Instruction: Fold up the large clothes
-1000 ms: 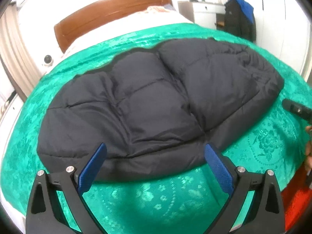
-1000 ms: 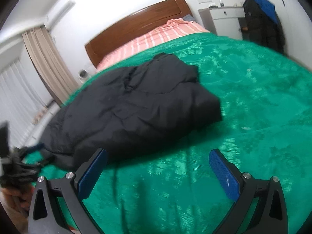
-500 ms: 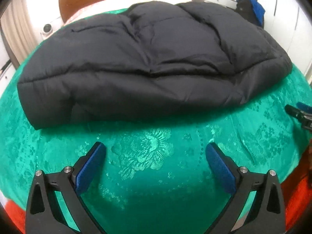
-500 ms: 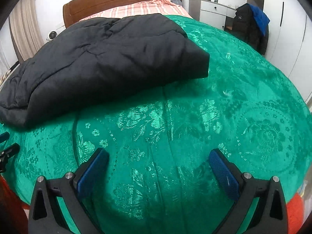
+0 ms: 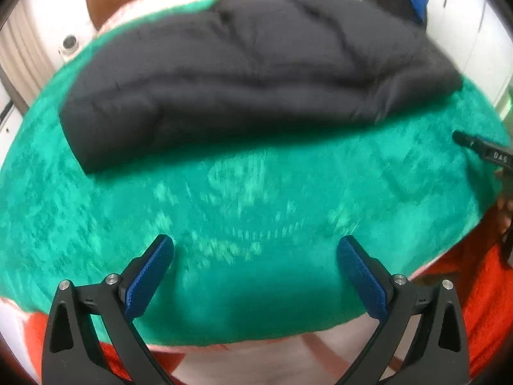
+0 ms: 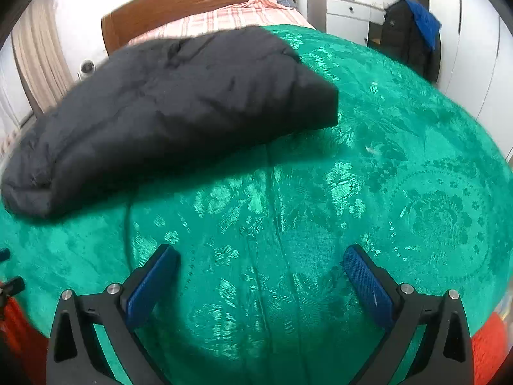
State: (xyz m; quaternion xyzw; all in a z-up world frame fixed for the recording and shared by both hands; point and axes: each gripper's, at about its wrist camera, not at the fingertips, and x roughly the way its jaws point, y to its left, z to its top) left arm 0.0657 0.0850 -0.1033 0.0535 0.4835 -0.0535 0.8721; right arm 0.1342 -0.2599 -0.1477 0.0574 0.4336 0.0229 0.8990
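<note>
Both grippers, left (image 5: 255, 256) and right (image 6: 261, 266), are held wide and empty; the folded black jacket (image 5: 250, 64) is seen ahead, lengthwise across, nearer the left.

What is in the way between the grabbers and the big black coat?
Nothing visible. Only bare green bedspread lies between the open right gripper, the open left gripper and the black coat.

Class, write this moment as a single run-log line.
left gripper: open, empty | right gripper: open, empty | black padded jacket: folded, on green bedspread | contact: none
</note>
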